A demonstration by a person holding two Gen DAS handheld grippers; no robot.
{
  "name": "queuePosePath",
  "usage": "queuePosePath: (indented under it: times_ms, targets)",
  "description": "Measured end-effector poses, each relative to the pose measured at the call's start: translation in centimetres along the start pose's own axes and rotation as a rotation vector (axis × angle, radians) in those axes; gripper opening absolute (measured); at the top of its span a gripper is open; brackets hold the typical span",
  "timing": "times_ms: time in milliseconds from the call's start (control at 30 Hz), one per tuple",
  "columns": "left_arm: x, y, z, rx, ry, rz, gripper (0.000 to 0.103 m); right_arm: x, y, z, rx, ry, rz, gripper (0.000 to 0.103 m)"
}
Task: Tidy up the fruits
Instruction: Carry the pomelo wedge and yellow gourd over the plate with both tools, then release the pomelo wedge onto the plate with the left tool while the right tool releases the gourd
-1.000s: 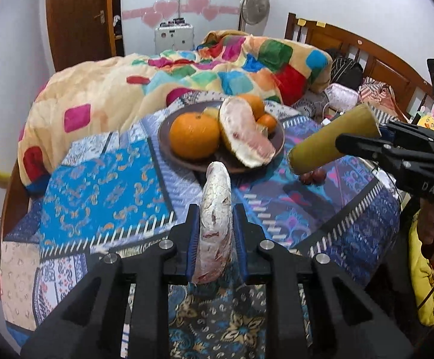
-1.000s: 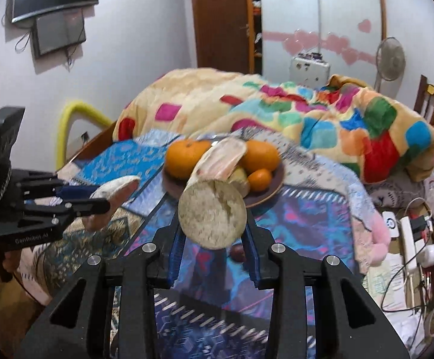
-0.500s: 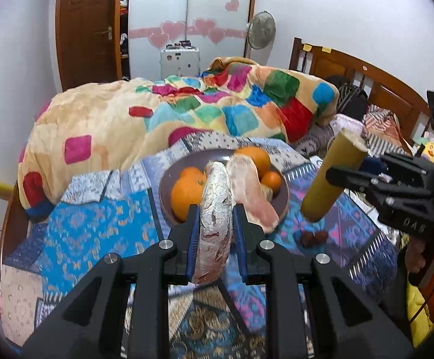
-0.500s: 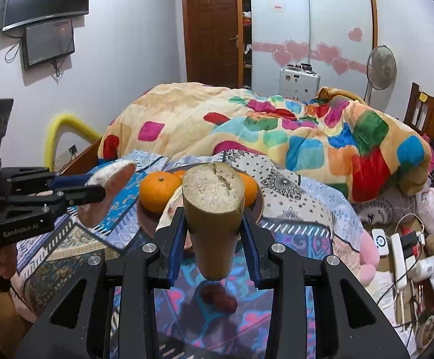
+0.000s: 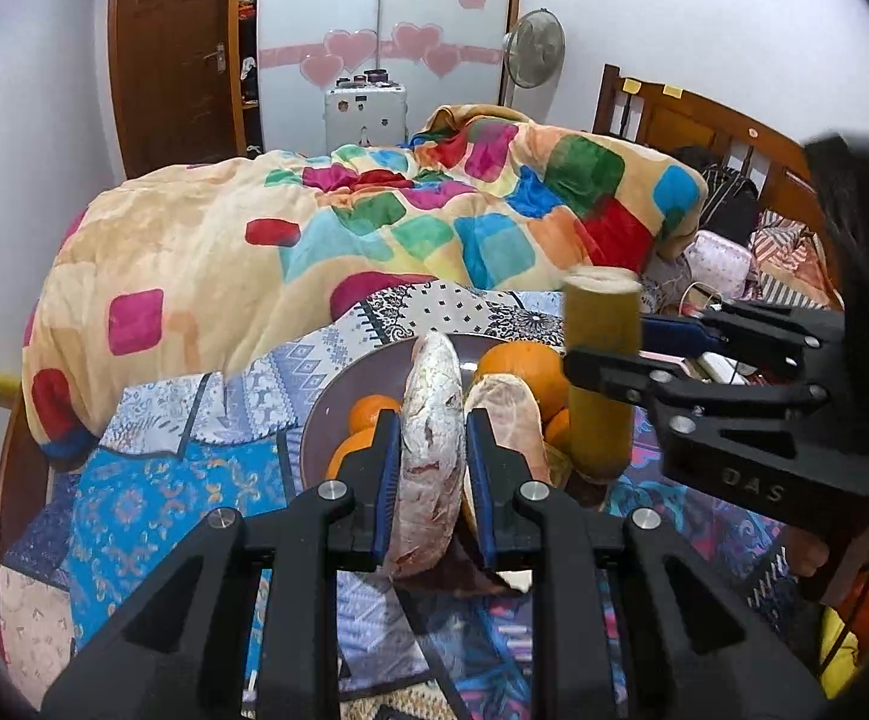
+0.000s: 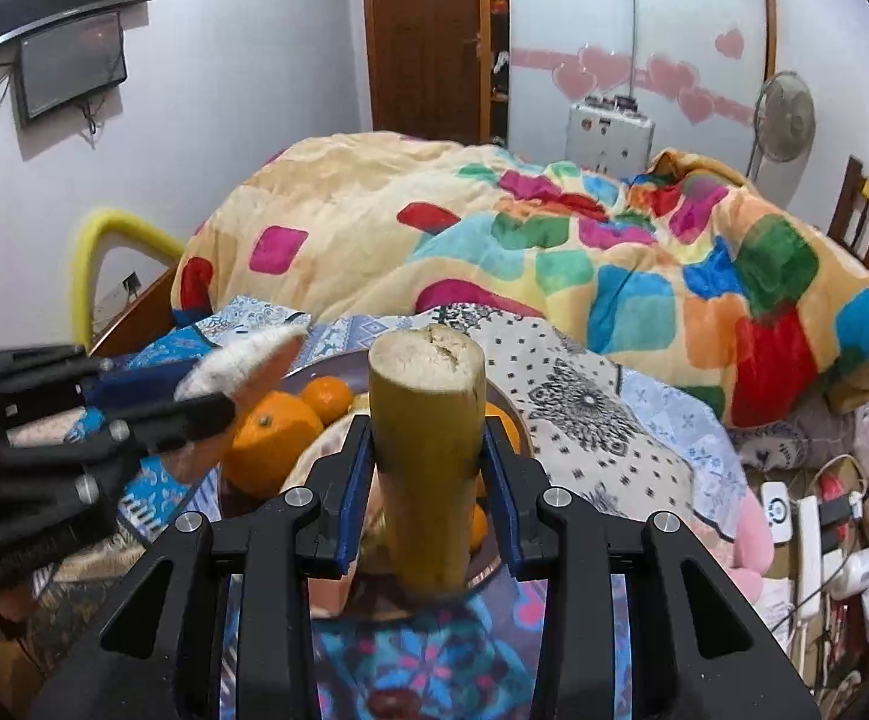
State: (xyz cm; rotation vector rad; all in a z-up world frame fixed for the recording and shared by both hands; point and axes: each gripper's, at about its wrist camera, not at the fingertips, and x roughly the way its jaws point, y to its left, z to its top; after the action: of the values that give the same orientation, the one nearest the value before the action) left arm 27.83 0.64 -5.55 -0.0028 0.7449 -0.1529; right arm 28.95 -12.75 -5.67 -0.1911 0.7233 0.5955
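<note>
Fruits are sitting on a dark round plate (image 5: pixel 320 420) on a patterned bedspread (image 5: pixel 152 480): several oranges (image 6: pixel 275 441) and a pale pomelo wedge (image 5: pixel 509 414). The left gripper (image 5: pixel 432 462) is clamping its jaws on another pomelo wedge (image 5: pixel 431 444), holding it on edge above the plate's near side. The right gripper (image 6: pixel 428 480) is gripping an upright yellow-green sugarcane piece (image 6: pixel 428 450) over the plate's near rim.
</note>
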Motion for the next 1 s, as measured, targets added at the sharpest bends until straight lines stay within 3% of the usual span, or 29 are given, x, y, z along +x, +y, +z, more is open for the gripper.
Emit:
queuePosePath:
  times_ms: [300, 500, 600, 833, 1000]
  targets:
    - [1.9, -1.0, 0.1, 0.034, 0.02, 0.005, 0.022, 3.4, -0.4, 0.4, 0.027, 0.08, 0.027, 0.033]
    - [2.4, -1.7, -0.3, 0.065, 0.022, 0.014, 0.022, 2.5, -0.6, 0.3, 0.032, 0.06, 0.043, 0.033]
    - [2.7, -1.8, -0.6, 0.057, 0.042, -0.006, 0.022, 2.2, -0.6, 0.4, 0.023, 0.052, 0.037, 0.038]
    - [2.6, -2.2, -0.8, 0.058, 0.066, -0.001, 0.031, 0.5, -1.2, 0.2, 0.042, 0.022, 0.034, 0.039]
    - [0.0, -2.1, -0.8, 0.029, 0.013, 0.01, 0.041, -1.8, -1.0, 0.0, 0.032, -0.003, 0.011, 0.039]
